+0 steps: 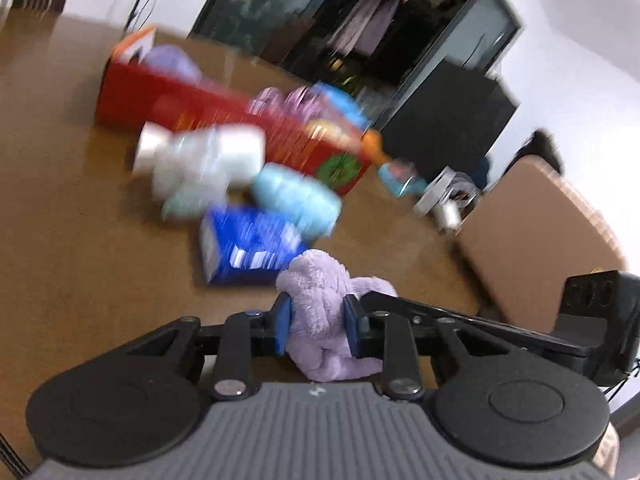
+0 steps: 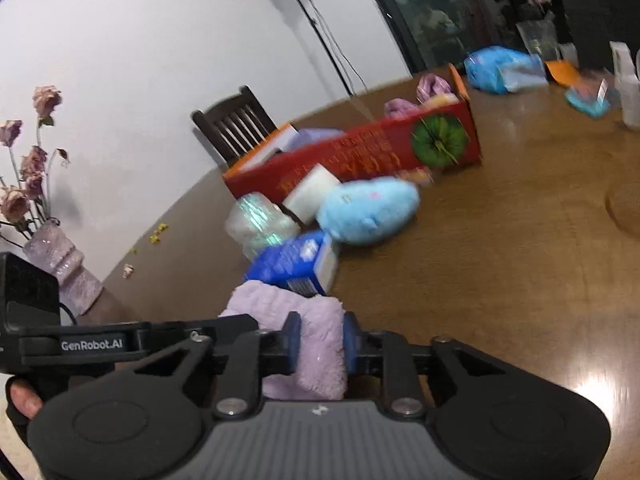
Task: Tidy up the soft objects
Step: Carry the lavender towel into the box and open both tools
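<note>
Both grippers have the lilac fleece cloth (image 1: 320, 320) pinched, left gripper (image 1: 316, 326) and right gripper (image 2: 320, 340) each with fingers clamped on a bunched end, carried low over the bench (image 1: 80, 220) just short of the blue packet (image 2: 292, 264). Best play: keep both grips firm, move together, clear the clutter and drop it into the red box (image 2: 360, 156).

Fluffy lilac cloth (image 2: 316, 344), glossy brown wooden tabletop (image 2: 500, 260), matt red cardboard box (image 2: 360, 156), fuzzy blue plush (image 2: 368, 212).
</note>
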`<action>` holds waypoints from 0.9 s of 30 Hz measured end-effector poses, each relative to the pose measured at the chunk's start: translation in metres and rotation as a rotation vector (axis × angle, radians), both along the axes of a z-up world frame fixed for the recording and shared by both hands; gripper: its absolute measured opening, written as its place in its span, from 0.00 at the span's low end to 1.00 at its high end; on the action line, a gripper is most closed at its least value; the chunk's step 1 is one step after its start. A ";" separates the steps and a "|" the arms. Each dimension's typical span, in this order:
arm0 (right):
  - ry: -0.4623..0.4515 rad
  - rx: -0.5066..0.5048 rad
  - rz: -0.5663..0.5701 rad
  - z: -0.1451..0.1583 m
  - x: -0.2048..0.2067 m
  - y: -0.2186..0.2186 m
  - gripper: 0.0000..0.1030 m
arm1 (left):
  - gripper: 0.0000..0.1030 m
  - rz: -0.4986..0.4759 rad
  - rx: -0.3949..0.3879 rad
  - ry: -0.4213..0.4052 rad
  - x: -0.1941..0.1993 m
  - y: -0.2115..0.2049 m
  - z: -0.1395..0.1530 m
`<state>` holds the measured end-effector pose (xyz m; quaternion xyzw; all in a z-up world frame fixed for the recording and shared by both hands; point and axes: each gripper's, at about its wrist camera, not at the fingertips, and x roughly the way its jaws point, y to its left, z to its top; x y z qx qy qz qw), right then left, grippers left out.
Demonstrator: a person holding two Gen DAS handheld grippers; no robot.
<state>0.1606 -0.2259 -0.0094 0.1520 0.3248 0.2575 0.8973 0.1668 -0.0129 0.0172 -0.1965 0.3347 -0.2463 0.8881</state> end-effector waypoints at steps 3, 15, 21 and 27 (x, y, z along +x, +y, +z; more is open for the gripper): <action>-0.106 0.007 0.022 0.033 0.019 0.007 0.18 | 0.27 0.016 0.001 -0.134 0.029 0.013 0.038; -0.194 -0.240 0.072 0.096 0.286 0.130 0.18 | 0.27 0.159 0.224 -0.054 0.275 0.067 0.064; 0.168 -0.164 0.161 0.048 0.359 0.147 0.18 | 0.28 0.123 0.402 0.013 0.283 0.065 0.036; 0.205 -0.241 0.168 0.032 0.370 0.156 0.19 | 0.31 0.091 0.541 -0.006 0.290 0.042 0.029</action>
